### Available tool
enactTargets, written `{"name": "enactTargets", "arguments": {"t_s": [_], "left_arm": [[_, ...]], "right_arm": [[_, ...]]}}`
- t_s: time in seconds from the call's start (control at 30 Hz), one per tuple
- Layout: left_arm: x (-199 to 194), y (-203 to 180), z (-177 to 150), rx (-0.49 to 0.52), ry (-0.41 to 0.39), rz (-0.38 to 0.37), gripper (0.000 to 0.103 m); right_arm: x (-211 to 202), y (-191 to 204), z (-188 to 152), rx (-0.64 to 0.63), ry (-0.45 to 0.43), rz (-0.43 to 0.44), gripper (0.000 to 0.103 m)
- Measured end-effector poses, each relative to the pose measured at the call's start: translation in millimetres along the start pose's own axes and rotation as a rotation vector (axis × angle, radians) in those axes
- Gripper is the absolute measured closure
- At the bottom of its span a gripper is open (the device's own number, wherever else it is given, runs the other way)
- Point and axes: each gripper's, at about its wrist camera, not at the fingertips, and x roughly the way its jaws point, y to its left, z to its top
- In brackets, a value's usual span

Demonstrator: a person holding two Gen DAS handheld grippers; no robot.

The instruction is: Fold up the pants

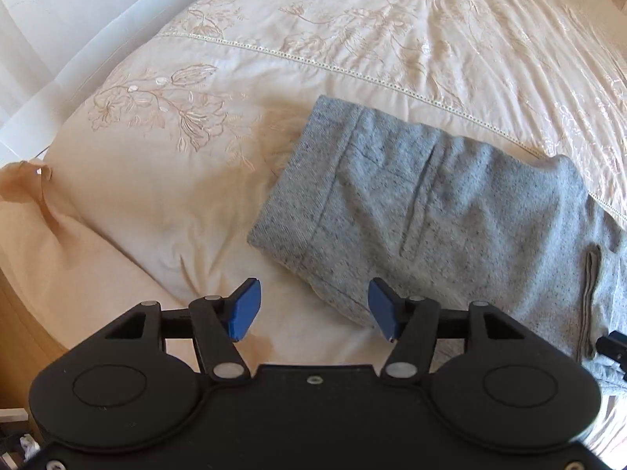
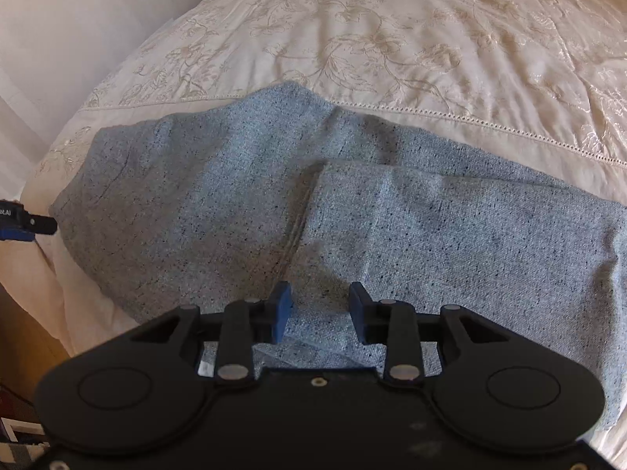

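The speckled grey knit pants lie lengthwise across the cream embroidered bed, directly under the spread, empty right hand-held gripper, with the spread left hand-held gripper at their end.

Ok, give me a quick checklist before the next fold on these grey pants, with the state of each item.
1. Left gripper open and empty: ok.
2. Right gripper open, nothing pinched: ok.
3. Pants lying on the bedspread, not hanging off: ok on the near left side, right end out of view.
4. Folded layer lying flat: ok, slight ridge at its edge.
5. Waist end smooth: ok.
6. Legs aligned underneath: cannot tell.
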Motion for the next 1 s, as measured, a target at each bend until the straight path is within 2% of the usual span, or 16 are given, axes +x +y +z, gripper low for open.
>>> {"name": "enactTargets", "arguments": {"t_s": [0.17, 0.23, 0.3, 0.37, 0.47, 0.6, 0.7, 0.87, 0.93, 0.97, 1.0], "left_arm": [[28, 18, 32, 0.069, 0.027, -0.057, 0.029], [45, 22, 40, 0.105, 0.065, -0.062, 0.029], [60, 26, 42, 0.126, 0.118, -0.117, 0.028], [74, 30, 44, 0.125, 0.148, -0.167, 0.025], [87, 34, 47, 0.11, 0.153, -0.234, 0.014], [101, 35, 52, 0.099, 0.177, -0.287, 0.007], [111, 34, 55, 0.093, 0.196, -0.306, 0.003], [113, 34, 55, 0.077, 0.186, -0.346, 0.003], [109, 34, 57, 0.079, 0.178, -0.384, 0.024], [103, 34, 56, 0.082, 0.166, -0.403, 0.044], [97, 33, 56, 0.089, 0.156, -0.405, 0.052]], "right_arm": [[10, 9, -5, 0.039, -0.01, -0.082, 0.065], [12, 9, -3, 0.048, -0.004, -0.104, 0.064], [14, 11, -2, 0.05, 0.003, -0.12, 0.064], [16, 15, -1, 0.049, 0.01, -0.134, 0.064], [16, 17, -1, 0.041, 0.018, -0.149, 0.064], [20, 22, 3, 0.048, 0.023, -0.163, 0.063], [19, 24, 3, 0.059, 0.023, -0.173, 0.063], [18, 25, 1, 0.074, 0.017, -0.185, 0.063], [17, 25, 0, 0.077, 0.014, -0.187, 0.063], [16, 26, 0, 0.078, 0.012, -0.188, 0.063], [15, 26, -1, 0.08, 0.011, -0.188, 0.063]]}}
